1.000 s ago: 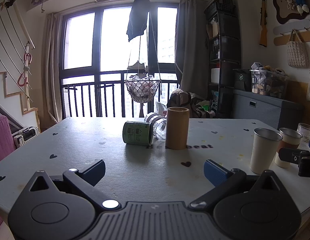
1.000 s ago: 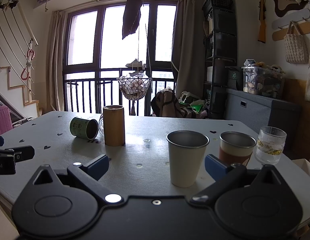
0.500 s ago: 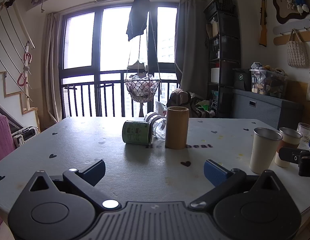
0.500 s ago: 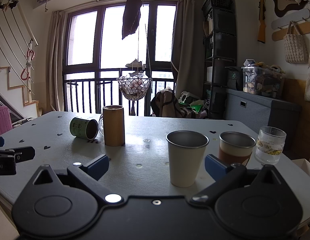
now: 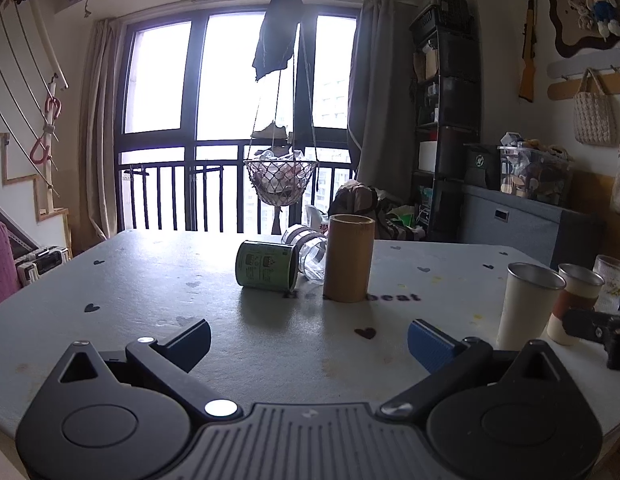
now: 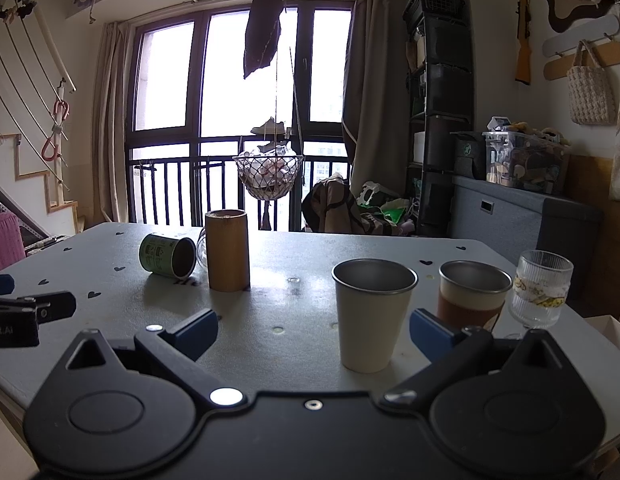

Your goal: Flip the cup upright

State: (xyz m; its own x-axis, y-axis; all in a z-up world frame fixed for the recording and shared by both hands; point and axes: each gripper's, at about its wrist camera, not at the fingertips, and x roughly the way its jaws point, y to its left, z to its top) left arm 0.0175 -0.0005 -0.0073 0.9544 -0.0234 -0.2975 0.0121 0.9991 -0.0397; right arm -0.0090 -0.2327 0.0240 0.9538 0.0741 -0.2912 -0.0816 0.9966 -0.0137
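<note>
A green cup (image 5: 266,265) lies on its side near the middle of the bench (image 5: 149,292), its open mouth turned toward the right hand-held gripper's view (image 6: 169,255), with a clear glass (image 5: 307,250) tipped over just behind it and a tall bamboo tube (image 5: 349,258) standing upright just beside both. Nothing has shifted across the last 1 second: cup, glass and tube sit where they were, and both tools hold the same stand-off, so the flip has, by the look of it, not yet begun.

The left hand-held gripper (image 5: 309,334) hangs low at the bench's near edge, jaws spread wide and empty, the green cup well ahead of it and slightly left of its centre line. The right hand-held gripper (image 6: 314,330) is likewise spread and holds nothing; a white cup (image 6: 373,314) stands upright between its fingers' line of sight, a brown-sleeved cup (image 6: 472,296) and a ribbed glass (image 6: 540,288) to its right. The green cup lies far off to its left.
</note>
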